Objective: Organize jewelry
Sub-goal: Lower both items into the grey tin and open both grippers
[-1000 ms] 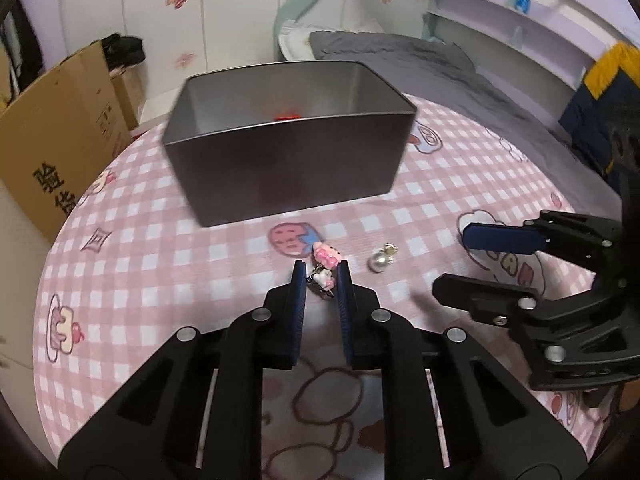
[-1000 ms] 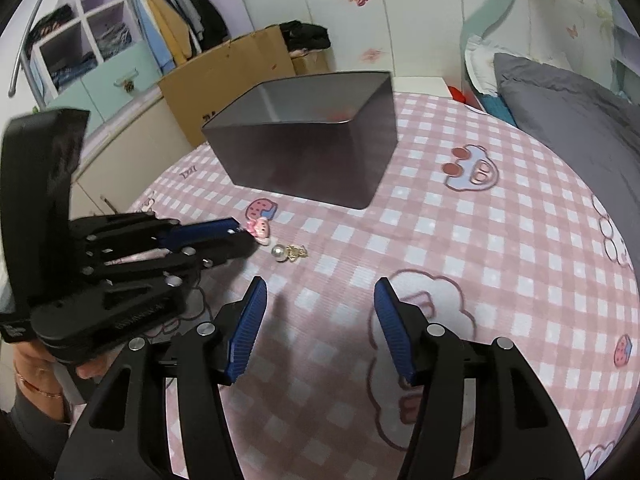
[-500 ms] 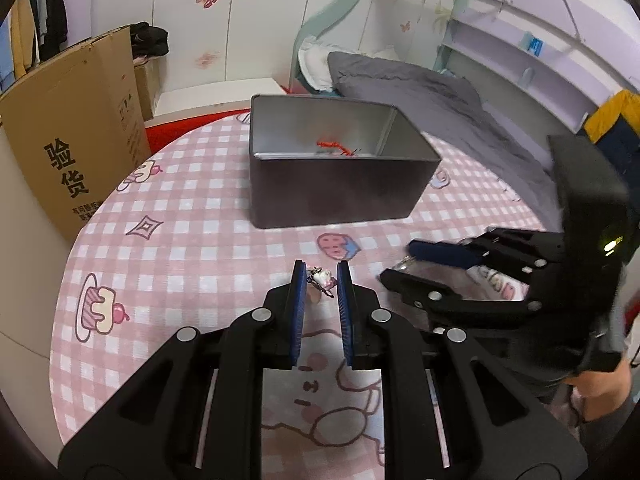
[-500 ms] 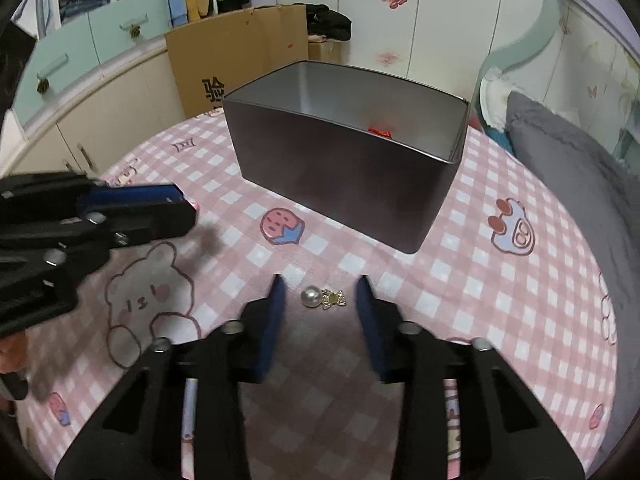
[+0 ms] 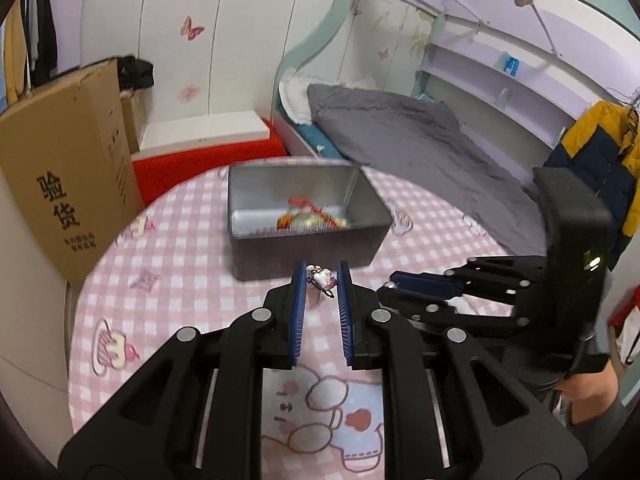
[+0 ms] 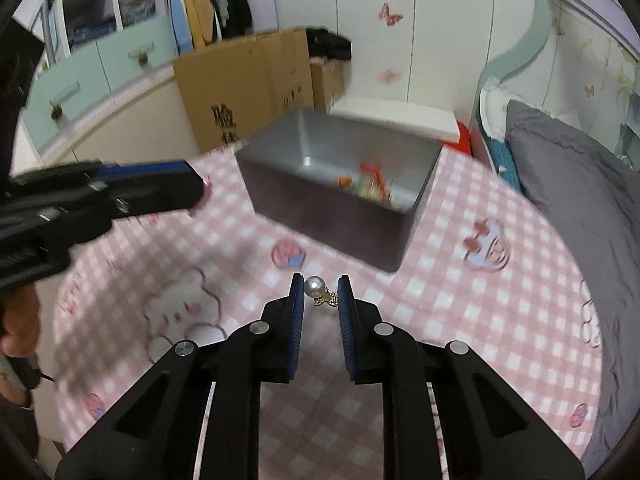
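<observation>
The cardboard box [image 5: 68, 176] carries two large black Chinese characters, 验货, printed one above the other on its side. Below them runs a smaller line of print, too small to read. In the right wrist view the same characters are only partly visible.

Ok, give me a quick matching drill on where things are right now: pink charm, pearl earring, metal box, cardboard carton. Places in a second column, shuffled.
Things:
1. pink charm
2. pearl earring
3. metal box
4. cardboard carton

Places:
A. standing on the checked tablecloth, jewelry inside
B. between the left tongs
C. on the floor beside the table
D. between the right tongs, which are closing

Pairs: 1-B, 2-D, 3-A, 4-C
</observation>
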A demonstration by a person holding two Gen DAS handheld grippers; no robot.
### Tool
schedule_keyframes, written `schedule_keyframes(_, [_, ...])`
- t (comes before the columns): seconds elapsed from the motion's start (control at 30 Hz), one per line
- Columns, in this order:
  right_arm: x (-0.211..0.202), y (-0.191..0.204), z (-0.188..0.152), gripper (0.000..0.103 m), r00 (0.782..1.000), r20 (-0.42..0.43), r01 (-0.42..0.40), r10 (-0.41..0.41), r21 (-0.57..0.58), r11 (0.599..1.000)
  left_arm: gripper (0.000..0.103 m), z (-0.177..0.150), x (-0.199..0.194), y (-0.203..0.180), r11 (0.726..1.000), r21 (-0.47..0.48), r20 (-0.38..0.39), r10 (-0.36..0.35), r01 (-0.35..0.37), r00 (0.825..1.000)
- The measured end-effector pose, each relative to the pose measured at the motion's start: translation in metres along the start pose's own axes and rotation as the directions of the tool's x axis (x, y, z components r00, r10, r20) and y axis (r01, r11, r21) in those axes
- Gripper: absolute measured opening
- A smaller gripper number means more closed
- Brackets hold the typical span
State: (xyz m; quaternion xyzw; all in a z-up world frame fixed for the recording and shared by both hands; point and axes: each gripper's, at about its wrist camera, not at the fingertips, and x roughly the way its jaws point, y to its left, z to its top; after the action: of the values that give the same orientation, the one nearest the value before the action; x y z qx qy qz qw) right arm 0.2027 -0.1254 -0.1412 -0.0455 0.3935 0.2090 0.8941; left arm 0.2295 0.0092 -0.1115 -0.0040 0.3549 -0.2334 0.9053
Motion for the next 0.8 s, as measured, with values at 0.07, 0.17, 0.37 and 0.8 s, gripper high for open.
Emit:
schedule_keyframes(0.07, [-0.012,-0.004,0.01,0.015,0.999,0.04,-0.021,0.021,0.022,1.0,0.015,0.01,-0.002,-0.004,1.0,0.011,0.013,-0.004,0.004,1.0])
schedule_keyframes(0.17, [-0.023,-0.012,0.024,0.015,0.996,0.084,-0.04,0.036,0.048,0.998,0.015,0.024,-0.001,-0.008,1.0,0.032,0.031,-0.002,0.001,1.0])
schedule_keyframes(0.37, [-0.026,-0.027,0.046,0.015,0.99,0.132,-0.067,0.055,0.089,0.994,0.015,0.049,0.007,-0.012,0.998,0.057,0.044,-0.003,0.0,0.999])
schedule_keyframes(0.8, [0.009,-0.047,0.062,0.015,0.989,0.102,-0.121,0.105,0.158,0.98,0.016,0.064,0.066,0.005,1.0,0.003,-0.059,-0.006,0.006,0.998])
